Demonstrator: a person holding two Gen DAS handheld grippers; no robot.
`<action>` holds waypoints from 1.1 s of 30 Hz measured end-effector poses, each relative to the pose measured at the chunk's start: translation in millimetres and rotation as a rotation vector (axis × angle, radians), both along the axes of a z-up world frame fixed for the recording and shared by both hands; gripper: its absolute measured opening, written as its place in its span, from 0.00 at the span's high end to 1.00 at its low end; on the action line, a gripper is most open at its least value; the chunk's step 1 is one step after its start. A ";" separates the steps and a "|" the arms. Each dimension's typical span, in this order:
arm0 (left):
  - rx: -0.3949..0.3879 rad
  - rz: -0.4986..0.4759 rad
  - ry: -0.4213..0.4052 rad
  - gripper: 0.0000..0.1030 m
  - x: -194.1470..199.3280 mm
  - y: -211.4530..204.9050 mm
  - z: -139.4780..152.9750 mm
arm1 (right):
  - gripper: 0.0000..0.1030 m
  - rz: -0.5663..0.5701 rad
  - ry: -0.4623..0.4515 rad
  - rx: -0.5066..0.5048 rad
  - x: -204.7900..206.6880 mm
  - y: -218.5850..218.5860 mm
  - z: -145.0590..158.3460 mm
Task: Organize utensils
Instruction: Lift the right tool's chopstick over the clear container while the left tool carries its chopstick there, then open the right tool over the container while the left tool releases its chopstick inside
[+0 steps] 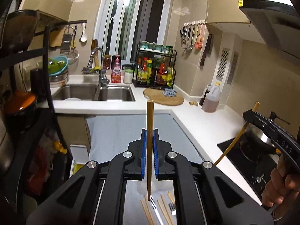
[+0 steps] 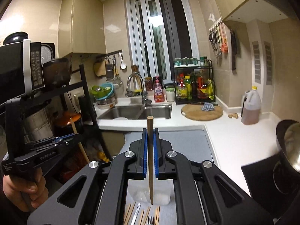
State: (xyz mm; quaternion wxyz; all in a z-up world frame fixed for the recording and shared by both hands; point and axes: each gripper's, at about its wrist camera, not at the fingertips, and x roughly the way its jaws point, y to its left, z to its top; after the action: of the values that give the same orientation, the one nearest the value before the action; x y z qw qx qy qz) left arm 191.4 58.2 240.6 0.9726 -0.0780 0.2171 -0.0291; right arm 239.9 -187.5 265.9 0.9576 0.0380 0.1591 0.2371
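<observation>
In the left wrist view my left gripper (image 1: 150,131) is shut on a brown chopstick (image 1: 150,116) that stands upright between the blue pads, thick end up. My right gripper (image 2: 150,131) is shut the same way on a second chopstick (image 2: 150,123). Each gripper shows in the other's view, raised and held by a hand: the right gripper (image 1: 247,114) at the right, the left gripper (image 2: 76,136) at the left. Below them on a grey mat (image 2: 183,142) lie several loose chopsticks (image 2: 129,213), a fork (image 2: 151,220) and a patterned-handled utensil (image 2: 136,211). A clear plastic container (image 2: 163,195) stands just beyond them.
A double sink (image 2: 135,111) and faucet sit at the back. On the white counter are a round cutting board (image 2: 201,112), a seasoning rack (image 2: 195,86) and an oil jug (image 2: 250,106). A pot on the black stove (image 1: 253,146) is at the right. A black rack with a microwave (image 2: 16,69) is at the left.
</observation>
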 end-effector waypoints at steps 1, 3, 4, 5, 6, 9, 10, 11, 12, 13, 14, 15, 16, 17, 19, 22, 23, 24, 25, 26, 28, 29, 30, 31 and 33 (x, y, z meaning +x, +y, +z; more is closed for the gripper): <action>-0.007 -0.003 -0.018 0.94 6.6 0.1 6.0 | 0.94 0.001 -0.013 0.001 5.5 3.2 4.7; -0.015 -0.004 -0.048 0.94 15.6 -0.5 14.6 | 0.94 0.002 -0.043 0.017 15.1 7.4 12.2; -0.018 -0.003 -0.065 0.94 22.2 -0.8 16.9 | 0.94 -0.005 -0.058 0.017 19.6 10.5 13.4; -0.017 -0.001 -0.074 0.94 27.5 -2.5 17.2 | 0.94 -0.012 -0.066 0.018 25.6 12.8 12.9; -0.014 0.002 -0.081 0.94 34.3 -3.6 15.4 | 0.94 -0.010 -0.062 0.030 31.7 13.3 10.6; -0.024 0.003 -0.065 0.94 55.8 -4.9 0.3 | 0.94 -0.017 -0.050 0.043 50.1 16.4 -6.3; -0.027 0.001 -0.053 0.94 61.6 -4.0 -5.4 | 0.94 -0.014 -0.036 0.041 56.3 17.9 -15.4; -0.030 -0.004 -0.036 0.94 68.8 -4.9 -14.6 | 0.94 -0.007 -0.021 0.043 61.2 19.2 -22.1; -0.026 -0.008 -0.021 0.94 73.9 -6.5 -23.1 | 0.94 -0.002 -0.005 0.037 66.8 20.7 -31.5; -0.021 -0.009 -0.005 0.94 79.1 -7.5 -31.2 | 0.94 -0.004 0.013 0.020 72.7 22.9 -43.1; -0.015 -0.015 0.019 0.94 85.4 -9.9 -43.7 | 0.94 -0.006 0.029 0.013 77.2 24.3 -51.2; -0.015 -0.019 0.033 0.94 89.2 -10.8 -51.0 | 0.94 -0.005 0.049 0.013 82.2 24.7 -61.1; -0.014 -0.021 0.049 0.94 93.0 -11.9 -59.6 | 0.94 -0.004 0.065 0.011 86.4 24.7 -69.9; -0.014 -0.022 0.061 0.94 95.6 -12.0 -65.4 | 0.94 -0.005 0.078 0.003 89.3 24.9 -78.1; -0.016 -0.023 0.086 0.94 99.9 -11.5 -76.4 | 0.94 -0.005 0.103 -0.009 94.3 25.3 -92.5; -0.017 -0.026 0.104 0.94 101.5 -12.3 -86.7 | 0.94 -0.006 0.132 -0.018 98.6 24.7 -105.9; -0.016 -0.032 0.109 0.94 101.3 -13.0 -88.2 | 0.93 -0.002 0.143 -0.023 100.0 24.7 -109.3; -0.013 -0.035 0.117 0.92 101.4 -13.1 -88.5 | 0.90 0.005 0.160 -0.031 101.2 25.6 -112.1; -0.011 -0.032 0.123 0.82 100.1 -12.7 -87.5 | 0.85 0.007 0.176 -0.042 102.7 26.3 -113.5; -0.007 -0.022 0.123 0.71 97.9 -12.3 -85.7 | 0.66 0.002 0.192 -0.052 102.5 25.4 -113.4; 0.001 0.007 0.090 0.55 87.3 -10.6 -77.8 | 0.54 -0.019 0.203 -0.071 99.1 22.0 -112.1; 0.010 0.018 0.069 0.55 77.9 -10.0 -71.4 | 0.54 -0.029 0.206 -0.086 95.3 19.3 -111.2; 0.011 0.021 0.059 0.55 71.5 -10.0 -67.9 | 0.54 -0.034 0.208 -0.095 92.1 16.5 -110.6; 0.011 0.028 0.048 0.55 63.2 -9.9 -64.1 | 0.54 -0.044 0.206 -0.099 86.6 12.7 -108.9; 0.016 0.040 0.026 0.55 48.3 -11.4 -58.0 | 0.54 -0.053 0.194 -0.103 76.0 6.7 -106.7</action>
State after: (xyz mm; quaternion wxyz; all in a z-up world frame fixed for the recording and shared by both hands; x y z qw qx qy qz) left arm 239.7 46.8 182.6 0.9707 -0.0750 0.2282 -0.0068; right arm 315.9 -180.8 159.2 0.9444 0.0159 0.2619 0.1982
